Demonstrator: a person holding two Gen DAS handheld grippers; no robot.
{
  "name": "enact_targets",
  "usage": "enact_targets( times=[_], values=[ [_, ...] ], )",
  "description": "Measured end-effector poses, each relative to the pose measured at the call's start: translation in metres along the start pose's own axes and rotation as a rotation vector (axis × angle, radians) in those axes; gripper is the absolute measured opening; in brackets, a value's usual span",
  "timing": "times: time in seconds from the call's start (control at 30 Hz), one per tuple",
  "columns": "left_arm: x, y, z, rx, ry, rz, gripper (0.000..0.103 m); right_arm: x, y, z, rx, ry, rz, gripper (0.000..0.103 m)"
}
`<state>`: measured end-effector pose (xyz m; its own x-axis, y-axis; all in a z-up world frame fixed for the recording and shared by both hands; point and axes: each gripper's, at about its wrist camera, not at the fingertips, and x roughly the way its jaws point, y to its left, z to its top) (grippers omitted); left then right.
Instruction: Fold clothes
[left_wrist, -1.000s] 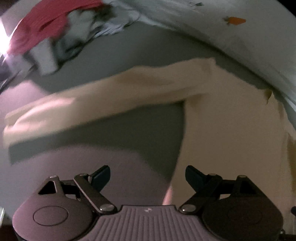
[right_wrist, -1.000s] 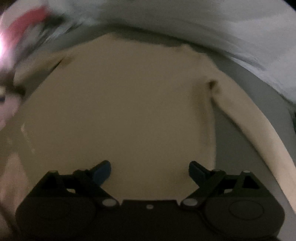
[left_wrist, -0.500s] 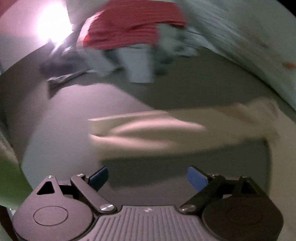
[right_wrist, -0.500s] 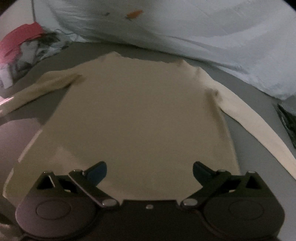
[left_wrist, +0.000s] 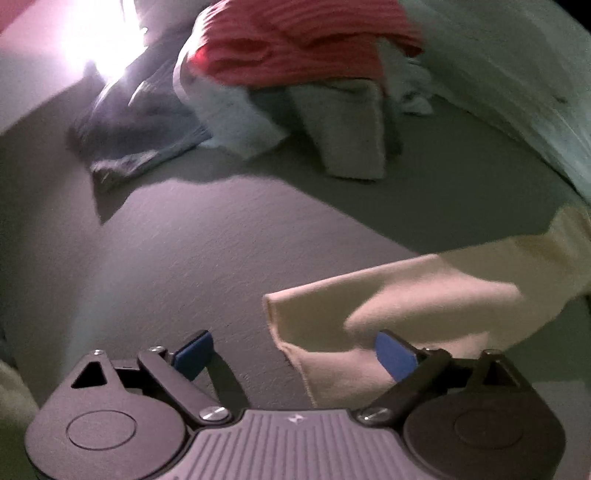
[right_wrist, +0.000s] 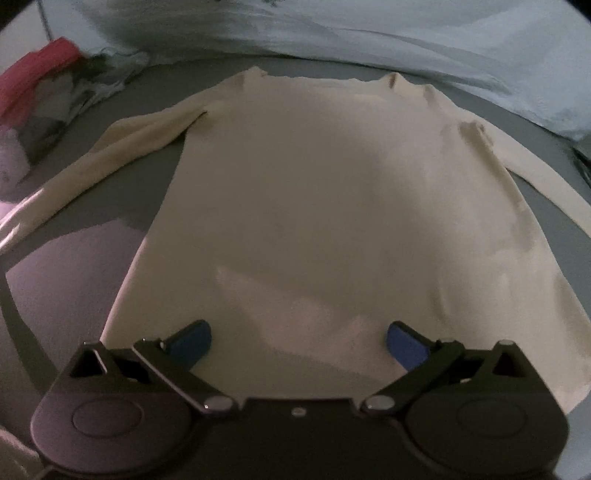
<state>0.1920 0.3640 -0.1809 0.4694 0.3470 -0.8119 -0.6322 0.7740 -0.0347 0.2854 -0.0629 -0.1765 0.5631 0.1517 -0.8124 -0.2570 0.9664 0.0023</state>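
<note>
A cream long-sleeved sweater (right_wrist: 332, 206) lies flat on the grey surface, neck at the far side, both sleeves spread outwards. My right gripper (right_wrist: 297, 341) is open and empty, over the sweater's near hem. In the left wrist view, the cuff end of the sweater's left sleeve (left_wrist: 369, 317) lies just ahead of my left gripper (left_wrist: 295, 352), which is open and empty. The cuff edge sits between the blue fingertips (left_wrist: 395, 356), close to the right one.
A pile of other clothes, with a red striped garment (left_wrist: 295, 40) on top and a blue one (left_wrist: 147, 129) beside it, sits at the far left. It also shows in the right wrist view (right_wrist: 40, 85). A pale rumpled sheet (right_wrist: 369, 33) runs along the far side.
My left gripper has swung left along the sleeve and come to its cuff end. My right gripper has pulled back a little over the sweater's hem. Both stayed open.
</note>
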Motion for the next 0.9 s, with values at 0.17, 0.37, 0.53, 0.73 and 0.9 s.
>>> enact_targets(
  times=[0.17, 0.37, 0.53, 0.73, 0.9],
  values=[
    [-0.005, -0.021, 0.004, 0.065, -0.057, -0.036, 0.004, 0.001, 0.003, -0.001, 0.012, -0.004, -0.01, 0.103],
    [-0.05, -0.059, 0.038, 0.082, -0.107, -0.274, 0.005, 0.002, 0.0, 0.008, 0.046, 0.047, 0.006, 0.103],
    [-0.135, -0.182, 0.062, 0.365, -0.206, -0.612, 0.005, -0.01, -0.011, 0.002, 0.091, 0.036, -0.009, 0.102],
    [-0.22, -0.315, 0.006, 0.8, -0.206, -1.009, 0.054, -0.041, -0.06, -0.014, 0.315, -0.038, -0.092, 0.102],
    [-0.221, -0.313, -0.043, 0.987, -0.2, -1.045, 0.084, -0.064, -0.079, -0.034, 0.379, -0.072, -0.19, 0.102]
  ],
)
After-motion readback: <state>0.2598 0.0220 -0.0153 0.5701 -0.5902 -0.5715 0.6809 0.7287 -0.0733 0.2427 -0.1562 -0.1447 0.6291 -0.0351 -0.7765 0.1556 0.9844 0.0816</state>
